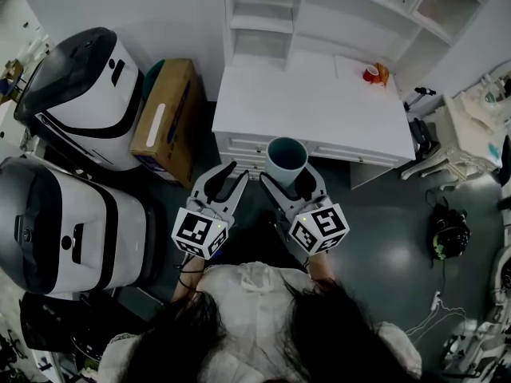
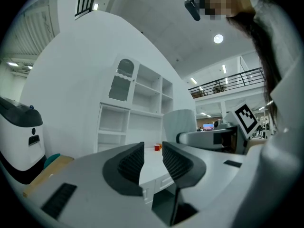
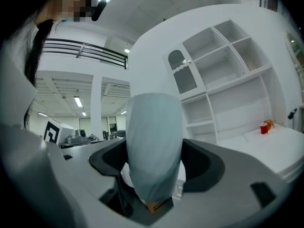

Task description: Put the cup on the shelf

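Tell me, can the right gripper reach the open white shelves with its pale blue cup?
Probably yes. The right gripper is shut on the pale blue cup, and the white desktop before the open white shelves is mostly bare; a small red cup stands far right.

Overhead; both others, seemingly, toward shelf (image 2: 142, 103)

Cardboard box (image 1: 172, 110), white desk (image 1: 319, 110) — red object (image 1: 370, 73) on it

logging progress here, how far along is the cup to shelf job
Done: the right gripper is shut on the cup, held upright. In hand: it hangs in front of the white desk. Left: setting the cup in the shelf unit above the desk. The left gripper is empty, jaws slightly apart.
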`<state>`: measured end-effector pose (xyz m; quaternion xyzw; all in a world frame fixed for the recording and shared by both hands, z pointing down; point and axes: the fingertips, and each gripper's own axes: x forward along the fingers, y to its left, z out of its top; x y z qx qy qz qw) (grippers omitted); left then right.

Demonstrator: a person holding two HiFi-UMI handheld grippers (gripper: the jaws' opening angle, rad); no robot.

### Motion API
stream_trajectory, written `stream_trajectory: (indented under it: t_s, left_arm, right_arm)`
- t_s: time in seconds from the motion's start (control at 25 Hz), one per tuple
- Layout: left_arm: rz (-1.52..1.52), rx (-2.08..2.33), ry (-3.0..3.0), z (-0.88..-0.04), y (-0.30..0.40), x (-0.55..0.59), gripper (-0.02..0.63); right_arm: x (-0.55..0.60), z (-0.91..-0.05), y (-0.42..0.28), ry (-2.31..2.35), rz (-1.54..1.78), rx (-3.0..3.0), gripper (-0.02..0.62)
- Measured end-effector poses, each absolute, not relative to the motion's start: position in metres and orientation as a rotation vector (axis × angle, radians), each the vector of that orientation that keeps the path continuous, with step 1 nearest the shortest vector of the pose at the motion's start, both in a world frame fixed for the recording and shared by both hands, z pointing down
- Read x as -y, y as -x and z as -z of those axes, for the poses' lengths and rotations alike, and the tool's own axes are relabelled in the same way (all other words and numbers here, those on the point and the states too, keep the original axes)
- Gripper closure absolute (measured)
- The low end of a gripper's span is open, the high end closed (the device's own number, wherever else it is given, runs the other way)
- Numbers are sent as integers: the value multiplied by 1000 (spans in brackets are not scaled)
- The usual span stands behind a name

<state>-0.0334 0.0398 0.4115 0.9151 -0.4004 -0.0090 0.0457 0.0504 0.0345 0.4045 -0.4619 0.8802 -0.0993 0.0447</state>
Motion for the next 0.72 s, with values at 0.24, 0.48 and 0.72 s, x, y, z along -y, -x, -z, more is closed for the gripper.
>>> stream_trajectory:
  t_s: [0.24, 0.48, 0.72]
  left_arm:
    - [15, 1286, -2774, -414, 22, 15, 477]
    - [30, 1366, -2735, -408, 4, 78, 478]
    - [26, 1405, -2717, -408, -20, 122, 478]
  right_arm:
    - [30, -408, -66, 1373, 306, -2708, 241]
    - [94, -403, -87, 1311, 295, -2756, 241]
    - [140, -403, -111, 1267, 301, -2767, 241]
